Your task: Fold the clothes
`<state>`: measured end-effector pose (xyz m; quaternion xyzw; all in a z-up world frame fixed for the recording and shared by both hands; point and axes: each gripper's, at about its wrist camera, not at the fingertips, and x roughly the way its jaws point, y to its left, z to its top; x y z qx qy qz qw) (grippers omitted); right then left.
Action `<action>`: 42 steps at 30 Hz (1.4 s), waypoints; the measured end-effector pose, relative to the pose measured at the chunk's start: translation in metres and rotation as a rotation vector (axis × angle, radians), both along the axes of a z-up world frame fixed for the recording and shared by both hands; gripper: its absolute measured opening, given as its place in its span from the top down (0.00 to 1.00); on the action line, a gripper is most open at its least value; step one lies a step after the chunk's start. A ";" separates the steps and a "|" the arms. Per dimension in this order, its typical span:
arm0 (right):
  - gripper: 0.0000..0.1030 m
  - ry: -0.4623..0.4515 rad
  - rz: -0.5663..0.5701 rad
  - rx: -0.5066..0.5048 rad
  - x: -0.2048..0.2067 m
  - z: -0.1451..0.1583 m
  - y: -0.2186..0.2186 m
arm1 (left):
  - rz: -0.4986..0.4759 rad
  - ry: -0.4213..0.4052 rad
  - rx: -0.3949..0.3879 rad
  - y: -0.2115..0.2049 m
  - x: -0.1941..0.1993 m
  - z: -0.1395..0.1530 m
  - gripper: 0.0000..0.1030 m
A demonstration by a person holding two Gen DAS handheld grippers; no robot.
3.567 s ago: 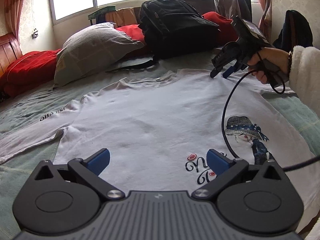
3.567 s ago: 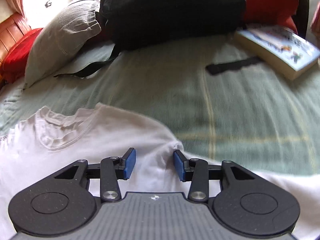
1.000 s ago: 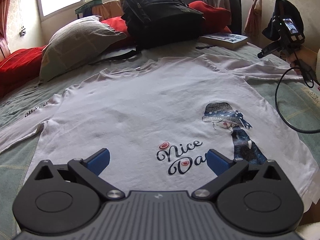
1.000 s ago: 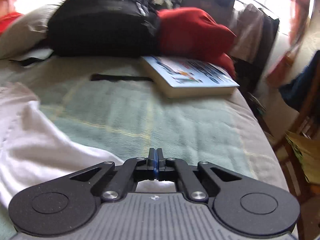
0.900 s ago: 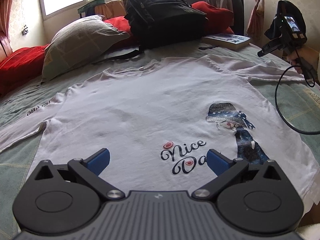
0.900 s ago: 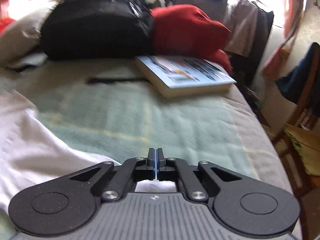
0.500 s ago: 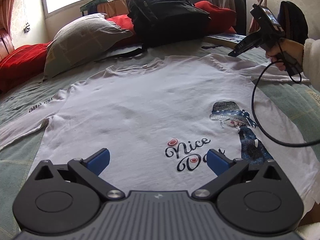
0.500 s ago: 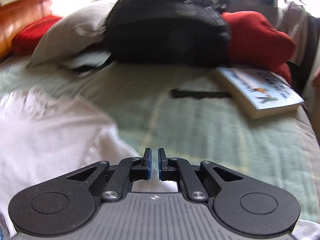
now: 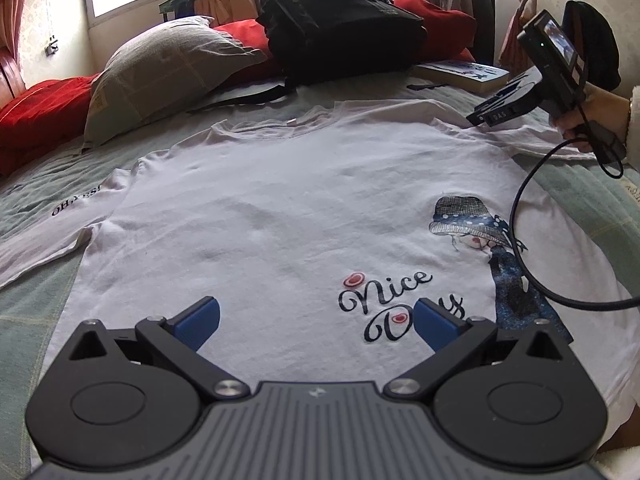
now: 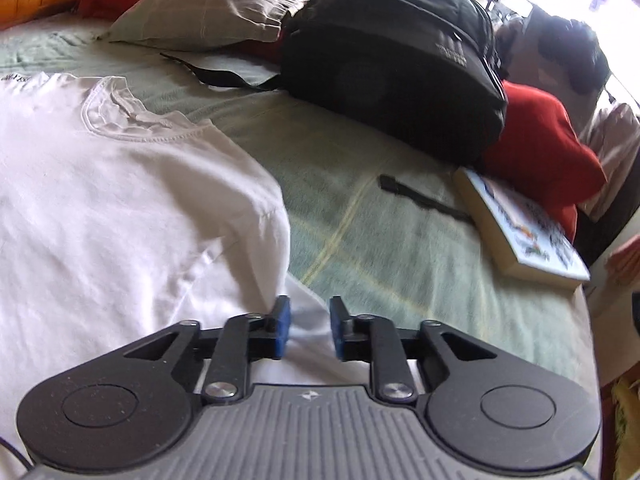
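White long-sleeve shirt [image 9: 280, 208] lies spread flat, print side up, on the green bedcover [image 10: 360, 216] – body open, no fold visible in it. In the left wrist view its collar sits at 12 o'clock, one sleeve runs off to 9 o'clock, the other toward 2 o'clock under the right gripper [image 9: 490, 114].

Changes: a second ago the right claw was pinched fully shut, out past the shirt's right edge and facing the book [image 10: 524, 232]. Half a second ago it had cracked open a sliver. Now, in its own view, the right gripper [image 10: 307, 328] has its jaws parted to a narrow gap with nothing between them – white fabric lies under and just ahead of the pads, not clamped. It has also swung back toward the shirt, so shoulder and collar fill its view from 9 to 11 o'clock.

Left gripper [image 9: 316, 322] has hardly shifted across these frames: jaws wide open, empty, hovering over the hem end near the "Nice Day" print [image 9: 400, 304].

Judgement: looks like the right claw let go of the right sleeve after pulling it out straight, so this reads as flattening and arranging, with the garment now laid out ready for folding. Which fold comes next, the pictures don't settle.

Backpack [image 10: 392, 60], pillow [image 9: 160, 64] and book sit at the far side, well apart from the shirt.
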<state>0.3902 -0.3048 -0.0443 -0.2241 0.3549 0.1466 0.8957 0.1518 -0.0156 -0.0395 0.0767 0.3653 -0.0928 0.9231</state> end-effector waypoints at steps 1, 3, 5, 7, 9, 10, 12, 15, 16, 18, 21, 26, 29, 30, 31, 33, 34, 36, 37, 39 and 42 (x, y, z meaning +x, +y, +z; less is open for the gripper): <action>0.63 0.010 0.009 0.006 0.005 0.001 -0.001 | 0.002 0.000 0.000 0.000 0.000 0.000 0.01; 0.56 0.038 0.026 0.018 0.014 0.001 -0.003 | 0.006 0.000 0.000 0.001 0.001 0.000 0.01; 0.56 0.074 0.045 0.029 0.023 -0.004 -0.007 | 0.006 0.002 -0.001 0.001 0.001 0.000 0.01; 0.69 0.099 0.063 0.077 0.026 -0.005 -0.012 | 0.008 0.005 0.000 0.001 0.001 0.000 0.01; 0.97 0.088 0.054 0.083 0.025 -0.005 -0.012 | 0.009 0.007 0.002 0.002 0.002 -0.001 0.01; 0.97 0.081 0.049 0.085 0.025 -0.004 -0.012 | 0.009 0.006 0.002 0.002 0.002 -0.001 0.01; 0.97 0.022 -0.047 0.111 0.030 -0.001 -0.020 | 0.009 0.003 0.001 0.002 0.002 0.000 0.01; 0.97 -0.009 -0.145 0.166 0.029 0.009 -0.028 | 0.006 -0.006 -0.001 0.002 0.001 0.002 0.01; 0.96 -0.008 -0.169 0.187 0.027 0.013 -0.030 | 0.008 -0.007 -0.001 0.003 0.001 0.002 0.01; 0.92 -0.006 -0.217 0.230 0.022 0.021 -0.034 | 0.019 -0.008 -0.002 0.004 0.002 0.002 0.01; 0.76 -0.004 -0.288 0.294 0.015 0.033 -0.040 | 0.030 -0.005 -0.003 0.007 0.003 0.000 0.01; 0.54 0.121 -0.422 0.291 0.002 0.013 -0.039 | 0.024 0.005 -0.005 0.007 0.004 -0.003 0.01; 0.47 0.117 -0.461 0.266 0.017 -0.008 -0.040 | 0.021 0.001 -0.004 0.007 0.002 -0.001 0.01; 0.46 0.102 -0.476 0.273 0.025 -0.010 -0.043 | 0.022 -0.002 -0.004 0.007 0.001 0.000 0.01; 0.43 0.087 -0.491 0.281 0.032 -0.013 -0.046 | 0.026 -0.008 -0.004 0.008 -0.001 0.001 0.01; 0.41 0.081 -0.539 0.304 0.049 -0.014 -0.056 | 0.033 -0.022 -0.009 0.010 -0.004 0.005 0.01; 0.41 0.084 -0.571 0.304 0.055 -0.011 -0.058 | 0.038 -0.029 -0.012 0.012 -0.005 0.007 0.01; 0.42 0.084 -0.584 0.317 0.058 -0.001 -0.056 | 0.049 -0.036 -0.009 0.014 -0.006 0.008 0.01; 0.42 0.080 -0.562 0.331 0.054 0.007 -0.051 | 0.053 -0.037 -0.006 0.015 -0.006 0.008 0.01; 0.41 0.082 -0.496 0.365 0.046 0.020 -0.038 | 0.063 -0.035 -0.005 0.018 -0.004 0.007 0.01; 0.39 0.142 -0.369 0.430 0.035 0.029 -0.010 | 0.074 -0.032 -0.008 0.021 -0.001 0.006 0.01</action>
